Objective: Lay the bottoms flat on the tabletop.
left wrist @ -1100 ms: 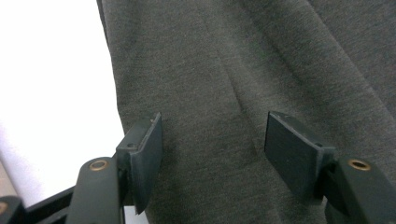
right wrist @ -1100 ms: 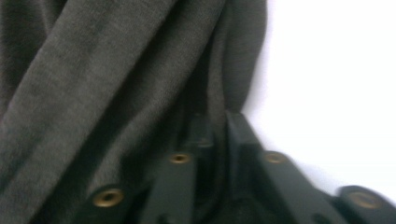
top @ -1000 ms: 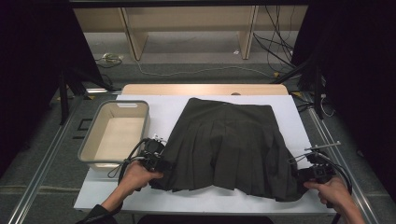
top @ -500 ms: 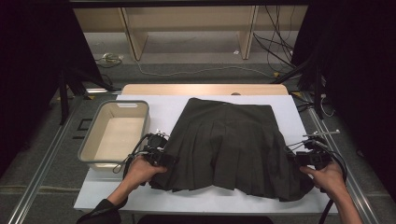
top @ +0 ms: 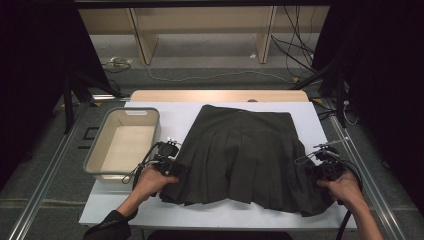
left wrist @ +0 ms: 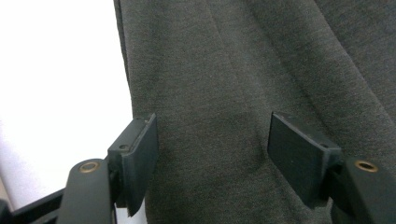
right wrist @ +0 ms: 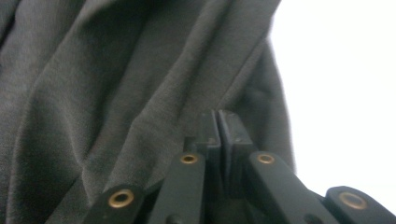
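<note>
A dark grey pleated skirt (top: 245, 150) lies flat on the white sheet (top: 170, 115), waistband at the far end. My left gripper (top: 175, 167) rests at the skirt's left edge near the hem; in the left gripper view its jaws (left wrist: 212, 158) stand open, with the skirt (left wrist: 224, 93) lying between and under the pads, which do not press on it. My right gripper (top: 312, 167) is at the skirt's right edge. Its jaws (right wrist: 218, 116) have just been closing and now meet, pinching a fold of the skirt (right wrist: 116, 93) whose creases run into the tips.
A beige plastic bin (top: 100, 150) stands to the left of the skirt, close to my left hand. The wooden table edge (top: 220, 95) runs along the far side. Metal rails flank the table and cables lie on the floor beyond.
The right hand has shifted slightly inward and away from the near corner along the skirt's right edge. The left hand has hardly moved.
</note>
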A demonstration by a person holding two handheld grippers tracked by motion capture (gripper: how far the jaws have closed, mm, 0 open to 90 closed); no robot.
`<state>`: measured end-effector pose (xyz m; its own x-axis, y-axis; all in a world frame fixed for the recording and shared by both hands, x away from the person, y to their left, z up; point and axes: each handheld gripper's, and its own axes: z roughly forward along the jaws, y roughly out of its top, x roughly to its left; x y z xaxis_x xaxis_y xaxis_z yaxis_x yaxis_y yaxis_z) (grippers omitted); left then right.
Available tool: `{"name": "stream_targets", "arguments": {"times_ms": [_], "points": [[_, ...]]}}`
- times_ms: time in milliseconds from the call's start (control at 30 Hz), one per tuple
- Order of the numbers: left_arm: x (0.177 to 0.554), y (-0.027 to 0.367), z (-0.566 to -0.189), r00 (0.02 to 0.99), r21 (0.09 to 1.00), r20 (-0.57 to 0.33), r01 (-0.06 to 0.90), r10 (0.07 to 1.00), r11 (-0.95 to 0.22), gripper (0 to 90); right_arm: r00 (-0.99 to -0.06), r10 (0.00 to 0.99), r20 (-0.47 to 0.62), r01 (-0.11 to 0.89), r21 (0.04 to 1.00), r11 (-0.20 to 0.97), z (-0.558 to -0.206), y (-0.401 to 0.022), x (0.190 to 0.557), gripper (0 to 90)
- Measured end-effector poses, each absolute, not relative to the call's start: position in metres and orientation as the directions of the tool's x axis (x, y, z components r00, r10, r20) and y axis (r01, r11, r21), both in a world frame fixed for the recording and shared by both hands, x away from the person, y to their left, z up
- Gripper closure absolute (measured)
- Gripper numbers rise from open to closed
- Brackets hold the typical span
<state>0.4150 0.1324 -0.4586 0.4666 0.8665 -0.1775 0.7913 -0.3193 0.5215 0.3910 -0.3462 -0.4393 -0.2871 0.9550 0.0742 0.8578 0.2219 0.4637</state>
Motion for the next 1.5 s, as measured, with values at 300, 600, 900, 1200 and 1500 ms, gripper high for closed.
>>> {"name": "stream_targets", "arguments": {"times_ms": [300, 600, 900, 1200, 1500], "points": [[0.416, 0.132, -0.460, 0.464, 0.518, -0.174, 0.793, 0.869, -0.320, 33.2, -0.238, 0.971, 0.004, 0.864, 0.458, 0.210, -0.448, -0.363, 0.397, 89.3], [0.421, 0.128, -0.466, 0.460, 0.498, -0.169, 0.803, 0.872, -0.327, 32.0, -0.227, 0.974, 0.016, 0.857, 0.479, 0.192, -0.450, -0.365, 0.404, 44.1], [0.423, 0.128, -0.471, 0.466, 0.485, -0.189, 0.810, 0.864, -0.330, 44.6, -0.201, 0.974, 0.105, 0.884, 0.449, 0.134, -0.461, -0.371, 0.415, 45.3], [0.417, 0.129, -0.473, 0.493, 0.459, -0.197, 0.810, 0.847, -0.364, 86.0, -0.237, 0.961, 0.145, 0.885, 0.441, 0.152, -0.460, -0.363, 0.406, 83.3], [0.404, 0.137, -0.473, 0.512, 0.445, -0.253, 0.815, 0.821, -0.371, 87.5, -0.267, 0.954, 0.137, 0.880, 0.438, 0.184, -0.457, -0.357, 0.400, 86.2]]}}
